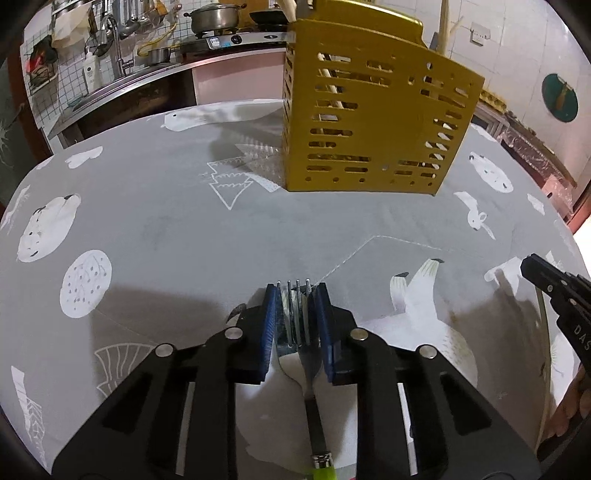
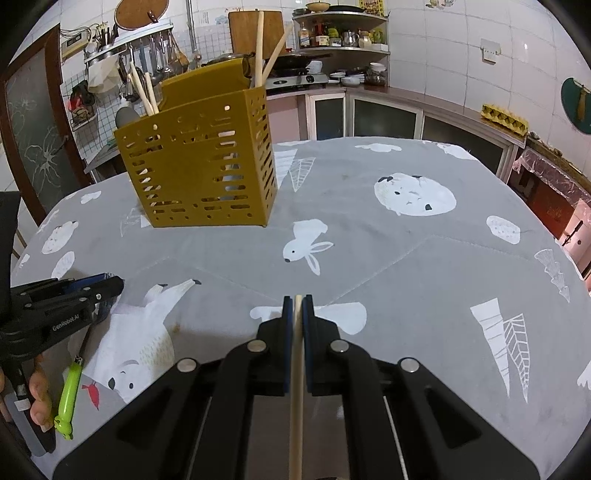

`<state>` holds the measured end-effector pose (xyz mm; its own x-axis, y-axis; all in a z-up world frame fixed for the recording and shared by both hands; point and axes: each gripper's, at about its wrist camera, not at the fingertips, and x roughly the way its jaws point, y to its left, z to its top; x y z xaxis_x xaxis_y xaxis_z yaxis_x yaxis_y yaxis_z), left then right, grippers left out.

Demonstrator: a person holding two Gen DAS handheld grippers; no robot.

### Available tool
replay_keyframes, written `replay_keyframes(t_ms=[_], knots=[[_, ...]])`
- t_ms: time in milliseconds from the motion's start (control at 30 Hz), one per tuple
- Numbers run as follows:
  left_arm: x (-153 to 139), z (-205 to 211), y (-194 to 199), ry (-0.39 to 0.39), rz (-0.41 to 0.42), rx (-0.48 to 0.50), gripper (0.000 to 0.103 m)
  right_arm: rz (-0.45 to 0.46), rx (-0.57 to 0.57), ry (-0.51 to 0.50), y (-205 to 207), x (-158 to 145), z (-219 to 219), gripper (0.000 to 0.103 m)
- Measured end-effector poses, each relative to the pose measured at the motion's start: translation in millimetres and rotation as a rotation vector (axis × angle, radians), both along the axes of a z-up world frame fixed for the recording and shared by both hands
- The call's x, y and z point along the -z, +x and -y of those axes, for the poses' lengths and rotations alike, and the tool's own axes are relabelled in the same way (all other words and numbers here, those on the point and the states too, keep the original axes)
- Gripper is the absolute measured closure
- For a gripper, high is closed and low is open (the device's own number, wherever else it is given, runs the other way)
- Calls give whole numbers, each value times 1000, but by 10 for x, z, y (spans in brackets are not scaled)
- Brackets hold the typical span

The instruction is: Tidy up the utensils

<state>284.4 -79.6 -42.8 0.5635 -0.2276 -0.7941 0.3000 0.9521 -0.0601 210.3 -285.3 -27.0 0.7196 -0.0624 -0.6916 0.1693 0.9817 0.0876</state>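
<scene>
- The left gripper (image 1: 295, 291) had its blue pads (image 1: 269, 325) drawn in on either side of a fork (image 1: 301, 354), level with the tines; the pads looked to be touching the fork's edges, though whether they truly pressed on it could not be told.
- The fork lay flat on the grey tablecloth (image 1: 166, 229), tines pointing away from the camera toward the holder, its bright green handle (image 2: 68, 395) trailing back under the gripper (in the right wrist view it ended in a small moulded figure).
- The right gripper (image 2: 296, 301) was clamped tight on a pale wooden chopstick (image 2: 295, 387), which ran straight back between the pads toward the camera and just reached the fingertips at its far end.
- A hand (image 2: 38, 398) held the left gripper's handle at the left edge of the right wrist view.
- Farther out, a mustard-yellow slotted utensil holder (image 1: 369, 122) stood upright on the cloth, well apart from both grippers, with several pale sticks (image 2: 260, 48) already standing in it.
- The cloth carried white printed animals and trees; a polar bear (image 2: 140, 343) lay just beside the fork.
- Beyond the table ran a kitchen counter with a steel pot (image 1: 216, 16) on a stove.
</scene>
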Motion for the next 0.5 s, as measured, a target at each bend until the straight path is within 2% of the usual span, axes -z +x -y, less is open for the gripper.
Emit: replay_keyframes(t_ms=[200, 333, 500], knots=[[-211, -67, -141, -24, 79, 2, 83, 20, 14, 12, -48, -37, 41, 98], [-465, -82, -350, -33, 185, 15, 83, 51, 14, 21, -107, -123, 32, 98], [-747, -145, -605, -56, 305, 25, 83, 137, 33, -15, -225, -358, -26, 98]])
